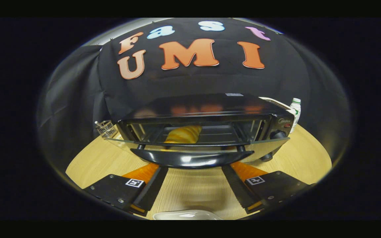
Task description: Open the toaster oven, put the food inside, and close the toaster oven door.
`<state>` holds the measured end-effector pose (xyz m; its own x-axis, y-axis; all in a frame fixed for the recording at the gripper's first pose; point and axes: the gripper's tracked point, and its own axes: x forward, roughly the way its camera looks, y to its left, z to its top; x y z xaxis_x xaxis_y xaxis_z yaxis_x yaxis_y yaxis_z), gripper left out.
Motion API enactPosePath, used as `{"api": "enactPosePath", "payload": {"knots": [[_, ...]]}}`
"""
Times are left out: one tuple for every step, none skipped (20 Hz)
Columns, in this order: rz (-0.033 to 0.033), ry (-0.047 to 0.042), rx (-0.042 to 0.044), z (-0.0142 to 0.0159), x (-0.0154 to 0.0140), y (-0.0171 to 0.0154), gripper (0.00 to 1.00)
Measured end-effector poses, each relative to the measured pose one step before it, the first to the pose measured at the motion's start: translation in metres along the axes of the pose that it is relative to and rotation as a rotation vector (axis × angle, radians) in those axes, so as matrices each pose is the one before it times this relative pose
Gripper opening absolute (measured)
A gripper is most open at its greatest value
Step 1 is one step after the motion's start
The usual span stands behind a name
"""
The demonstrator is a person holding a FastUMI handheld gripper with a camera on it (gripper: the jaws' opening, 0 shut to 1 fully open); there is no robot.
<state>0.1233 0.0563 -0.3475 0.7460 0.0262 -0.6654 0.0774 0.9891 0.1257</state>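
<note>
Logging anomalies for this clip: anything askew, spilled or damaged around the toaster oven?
Nothing stands out. The bread lies on the rack inside the toaster oven, its door hangs open just ahead of the open gripper.

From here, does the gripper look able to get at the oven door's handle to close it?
Probably yes. The open gripper sits just below the door handle, its fingers spread wide with nothing between them and the handle. The bread already lies inside the toaster oven.

Wire basket (105,128), bottle (295,112), white dish (187,215), wooden table (306,155).
</note>
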Motion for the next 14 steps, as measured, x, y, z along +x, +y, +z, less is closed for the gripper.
{"api": "enactPosePath", "payload": {"knots": [[-0.01482, -0.01916, 0.00167, 0.00791, 0.00285, -0.00185, 0.96], [-0.01457, -0.01570, 0.00320, 0.00630, 0.00359, -0.00256, 0.96], [-0.01120, -0.01799, 0.00486, 0.00768, 0.00312, -0.00227, 0.96], [-0.01372, -0.01442, 0.00701, 0.00713, 0.00174, -0.00221, 0.96], [-0.00726, -0.01465, 0.00800, 0.00624, 0.00201, -0.00214, 0.96], [0.00463, 0.01567, 0.00249, -0.00158, 0.00118, 0.00175, 0.96], [0.00470, 0.00165, -0.00046, -0.00230, -0.00190, 0.00072, 0.96], [-0.00264, -0.00603, -0.00320, -0.00045, -0.00144, -0.00112, 0.96], [-0.00115, -0.01388, -0.00790, 0.00166, -0.00417, -0.00028, 0.96], [-0.00799, -0.01603, -0.00774, 0.00269, -0.00446, -0.00180, 0.97], [-0.00037, -0.00227, -0.01846, -0.00196, -0.00631, -0.00085, 0.96], [0.00554, -0.01563, -0.00948, 0.00183, -0.00851, 0.00069, 0.96], [0.00568, -0.01501, -0.00737, 0.00351, -0.00843, -0.00078, 0.97], [0.00795, -0.01747, -0.00537, 0.00316, -0.01024, 0.00001, 0.96]]}}
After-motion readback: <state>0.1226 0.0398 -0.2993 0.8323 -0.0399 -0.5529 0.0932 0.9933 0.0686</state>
